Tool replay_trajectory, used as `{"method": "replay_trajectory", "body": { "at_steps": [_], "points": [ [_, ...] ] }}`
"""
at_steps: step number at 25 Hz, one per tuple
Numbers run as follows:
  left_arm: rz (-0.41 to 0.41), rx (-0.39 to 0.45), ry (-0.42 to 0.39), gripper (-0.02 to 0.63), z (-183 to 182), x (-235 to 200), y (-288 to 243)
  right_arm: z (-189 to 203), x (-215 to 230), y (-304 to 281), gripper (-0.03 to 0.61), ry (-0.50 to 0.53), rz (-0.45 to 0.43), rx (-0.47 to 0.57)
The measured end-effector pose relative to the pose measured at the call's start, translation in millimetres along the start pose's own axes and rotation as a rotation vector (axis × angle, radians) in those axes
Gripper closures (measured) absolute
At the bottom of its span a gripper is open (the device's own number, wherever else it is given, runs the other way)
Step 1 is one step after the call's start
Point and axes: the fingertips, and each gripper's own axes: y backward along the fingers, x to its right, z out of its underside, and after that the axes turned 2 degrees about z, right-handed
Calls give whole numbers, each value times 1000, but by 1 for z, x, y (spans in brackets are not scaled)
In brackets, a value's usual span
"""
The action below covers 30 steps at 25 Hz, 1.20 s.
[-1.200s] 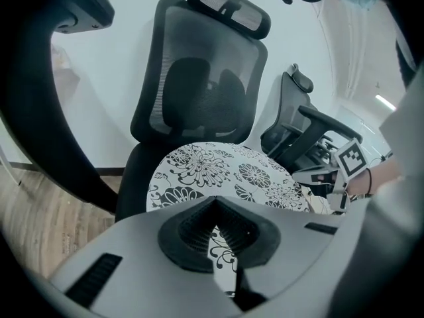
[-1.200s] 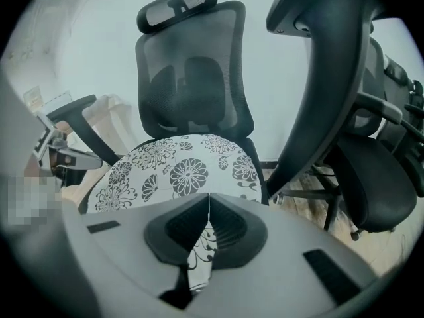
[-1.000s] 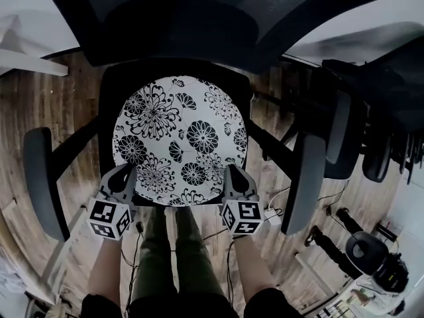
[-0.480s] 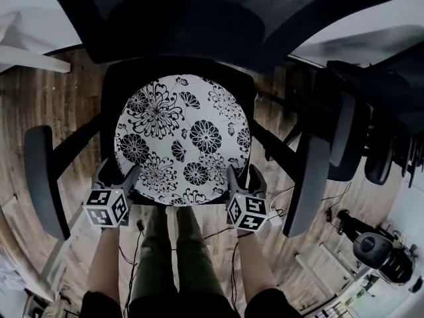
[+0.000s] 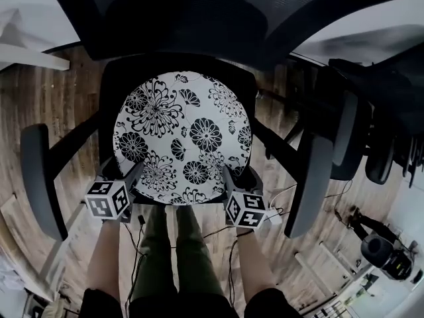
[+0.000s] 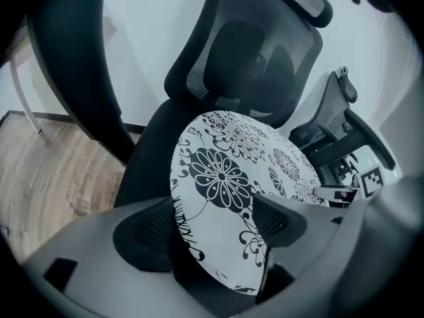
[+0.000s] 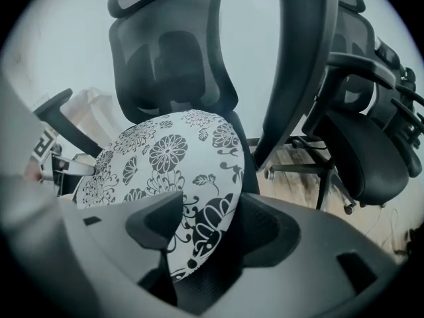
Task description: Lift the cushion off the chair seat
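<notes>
Both grippers have moved in on the near edge of the cushion point(image 5: 182, 134) since a second ago, and their jaws, shut back then, have opened wide. The left gripper point(image 5: 134, 173) stands with jaws apart astride the front-left rim, one jaw over the flowered face and the other outside the rim, not clamped. The right gripper point(image 5: 228, 177) straddles the front-right rim the same way. The round cushion lies flat on the black chair seat point(image 5: 108, 88), between the armrests point(image 5: 36, 177), above a wooden floor point(image 5: 40, 105).
</notes>
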Motion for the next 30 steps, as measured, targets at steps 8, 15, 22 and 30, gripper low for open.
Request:
{"method": "replay_trajectory", "body": {
  "at_steps": [8, 15, 22, 30],
  "points": [
    [-18, 8, -27, 262, 2, -5, 0, 2, 2, -1, 319, -11, -2, 10],
    [46, -10, -15, 482, 0, 5, -4, -2, -3, -1, 522, 26, -32, -10],
    [52, 42, -89, 568, -9, 21, 7, -14, -8, 14, 552, 77, -14, 63],
    [54, 93, -103, 569, -16, 28, 21, -26, -8, 23, 552, 93, -6, 95]
  ]
}}
